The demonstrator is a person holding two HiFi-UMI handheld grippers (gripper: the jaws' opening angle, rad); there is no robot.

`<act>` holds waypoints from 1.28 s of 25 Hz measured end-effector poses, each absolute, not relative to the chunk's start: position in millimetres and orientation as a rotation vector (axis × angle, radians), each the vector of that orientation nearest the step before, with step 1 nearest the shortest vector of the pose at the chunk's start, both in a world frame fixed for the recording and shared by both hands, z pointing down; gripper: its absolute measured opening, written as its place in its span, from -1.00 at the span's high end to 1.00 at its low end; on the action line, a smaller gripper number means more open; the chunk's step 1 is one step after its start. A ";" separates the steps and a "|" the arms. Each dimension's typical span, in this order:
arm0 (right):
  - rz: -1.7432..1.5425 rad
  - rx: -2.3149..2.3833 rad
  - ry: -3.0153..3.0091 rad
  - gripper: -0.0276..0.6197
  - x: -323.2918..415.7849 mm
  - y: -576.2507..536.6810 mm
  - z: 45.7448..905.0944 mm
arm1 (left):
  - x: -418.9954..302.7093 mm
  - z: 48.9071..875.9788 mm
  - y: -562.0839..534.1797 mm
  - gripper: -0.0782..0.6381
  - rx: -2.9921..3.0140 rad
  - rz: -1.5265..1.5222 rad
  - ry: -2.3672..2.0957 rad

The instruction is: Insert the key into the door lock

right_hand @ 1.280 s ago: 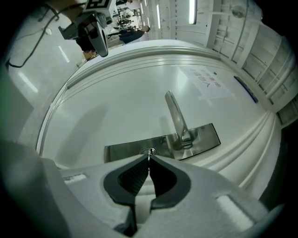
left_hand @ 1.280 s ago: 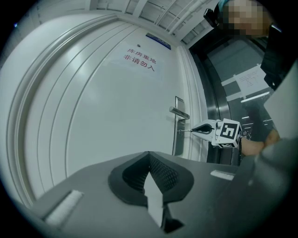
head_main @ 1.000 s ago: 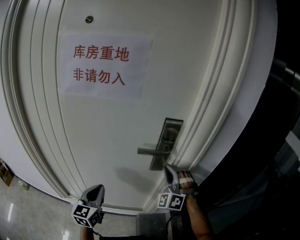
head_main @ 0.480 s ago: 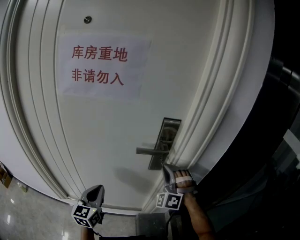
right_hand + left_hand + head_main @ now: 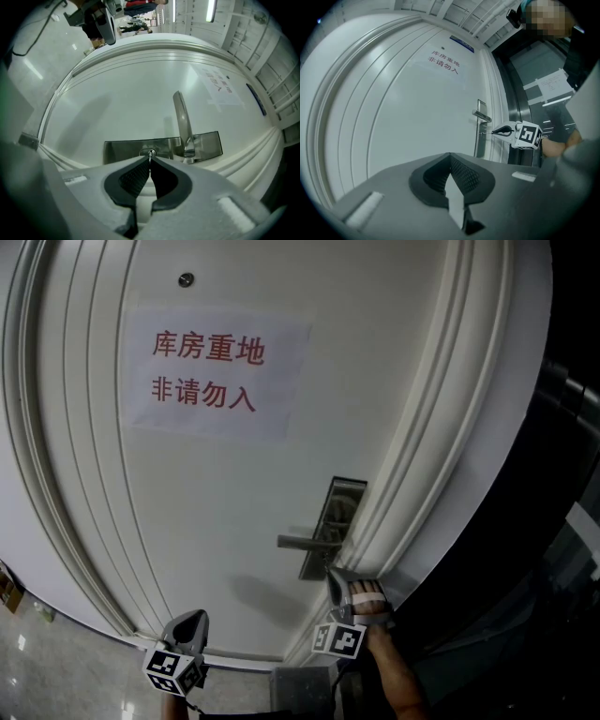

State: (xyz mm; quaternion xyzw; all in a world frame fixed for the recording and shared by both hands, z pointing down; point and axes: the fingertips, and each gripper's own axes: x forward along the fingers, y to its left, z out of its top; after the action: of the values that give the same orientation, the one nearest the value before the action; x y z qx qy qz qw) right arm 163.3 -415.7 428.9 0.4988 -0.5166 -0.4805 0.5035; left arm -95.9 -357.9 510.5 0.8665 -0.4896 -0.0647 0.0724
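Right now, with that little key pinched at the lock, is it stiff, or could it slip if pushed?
Probably stiff: the key looks like thin metal, straight out from the right hand-held gripper. It may pivot or slip, since only the jaw tips pinch it. Small, so likely light.

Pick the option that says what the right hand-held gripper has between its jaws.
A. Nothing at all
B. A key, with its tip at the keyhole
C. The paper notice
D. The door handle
B: in the right gripper view, the right hand-held gripper is closed on a thin metal key whose tip is at the keyhole in the lock plate, beside the door handle.
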 end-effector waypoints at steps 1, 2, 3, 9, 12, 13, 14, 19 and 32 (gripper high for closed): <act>-1.159 1.206 -1.248 0.88 162.5 -415.7 428.8 | -97.4 510.8 -357.8 0.77 2.602 -0.193 -1.473; -1.157 1.208 -1.249 0.88 161.7 -415.8 428.7 | -98.5 510.7 -357.6 0.77 2.601 -0.192 -1.473; -1.155 1.209 -1.250 0.88 161.2 -416.1 428.8 | -99.1 510.1 -357.3 0.77 2.599 -0.192 -1.471; -1.151 1.208 -1.253 0.88 157.4 -420.4 430.8 | -100.8 509.5 -357.4 0.77 2.598 -0.191 -1.474; -1.144 1.212 -1.252 0.88 156.5 -423.0 431.3 | -102.6 509.4 -357.4 0.77 2.603 -0.191 -1.477; -1.143 1.214 -1.251 0.88 156.3 -424.7 431.4 | -103.4 509.4 -357.4 0.77 2.603 -0.191 -1.479; -1.144 1.215 -1.250 0.88 156.1 -426.7 431.5 | -104.4 509.4 -357.5 0.77 2.602 -0.191 -1.481; -1.139 1.221 -1.246 0.88 157.3 -436.6 431.9 | -109.7 509.0 -357.9 0.77 2.594 -0.195 -1.497; -1.131 1.236 -1.245 0.88 156.5 -443.9 429.3 | -114.3 508.4 -357.4 0.77 2.594 -0.194 -1.495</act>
State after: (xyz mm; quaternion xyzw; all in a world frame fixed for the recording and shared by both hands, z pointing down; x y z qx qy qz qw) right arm 156.5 -443.9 429.3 0.5117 -0.5155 -0.4682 0.5032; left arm -114.3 -357.4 508.4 0.8625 -0.4970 -0.0646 0.0705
